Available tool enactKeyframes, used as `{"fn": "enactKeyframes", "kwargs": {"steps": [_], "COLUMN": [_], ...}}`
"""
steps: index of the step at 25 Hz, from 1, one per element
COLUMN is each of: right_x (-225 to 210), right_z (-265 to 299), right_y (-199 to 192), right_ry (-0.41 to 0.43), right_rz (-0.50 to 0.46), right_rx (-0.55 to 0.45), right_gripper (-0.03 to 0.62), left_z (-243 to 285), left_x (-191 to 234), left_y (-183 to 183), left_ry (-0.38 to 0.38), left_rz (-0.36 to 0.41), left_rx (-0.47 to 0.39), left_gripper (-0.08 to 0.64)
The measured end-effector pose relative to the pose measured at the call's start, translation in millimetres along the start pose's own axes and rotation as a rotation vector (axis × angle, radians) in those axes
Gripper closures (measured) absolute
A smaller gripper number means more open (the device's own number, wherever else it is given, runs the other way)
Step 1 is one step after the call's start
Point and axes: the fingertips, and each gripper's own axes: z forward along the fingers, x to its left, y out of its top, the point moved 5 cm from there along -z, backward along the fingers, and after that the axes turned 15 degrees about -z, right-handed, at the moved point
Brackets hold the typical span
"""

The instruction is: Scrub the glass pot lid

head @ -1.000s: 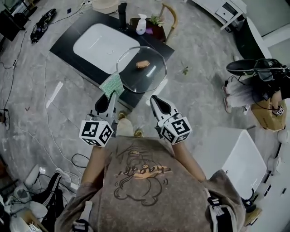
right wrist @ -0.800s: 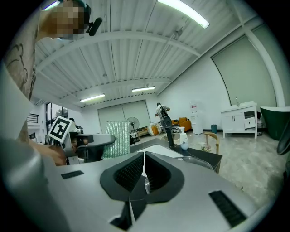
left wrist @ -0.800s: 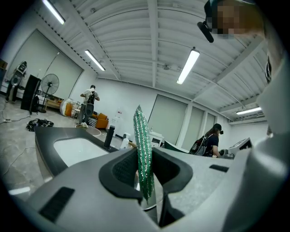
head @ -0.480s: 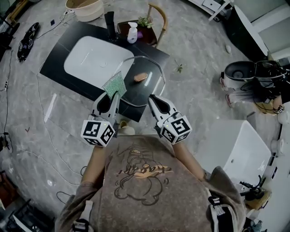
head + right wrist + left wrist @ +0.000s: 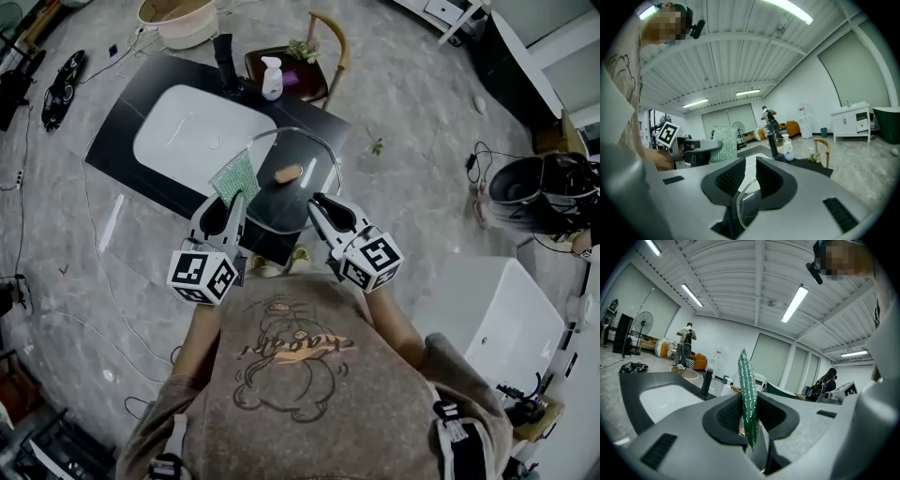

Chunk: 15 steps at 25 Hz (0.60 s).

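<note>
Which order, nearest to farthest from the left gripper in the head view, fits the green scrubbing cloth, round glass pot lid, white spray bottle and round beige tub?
1. Green scrubbing cloth, clamped in the left gripper's jaws.
2. Round glass pot lid, just right of the cloth.
3. White spray bottle, beyond the lid.
4. Round beige tub, farthest, at the top edge.

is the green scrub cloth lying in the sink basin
No, the green scrub cloth stands upright, clamped between the jaws of the left gripper.
</note>
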Motion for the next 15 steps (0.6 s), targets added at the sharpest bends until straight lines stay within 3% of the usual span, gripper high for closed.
{"fn": "enactKeyframes", "kwargs": {"steps": [9,15], "right_x": [-18.8,-30.6], "right_z": [14.9,30.2], "right_y": [-0.4,-7.7], "right_ry": [0.19,0.245], "right_rz": [-0.091,-0.124], "right_rx": [0.013,0.023], "right_gripper": [0.333,0.299], "left_z": [20.6,31.7], "left_x": [-3.4,1.2], "left_y": [1.5,-2.1], "left_ry": [0.018,0.028], "left_rz": [0.007,-0.013], "left_rx": [-0.012,-0.009], "left_gripper": [0.477,0.477]}}
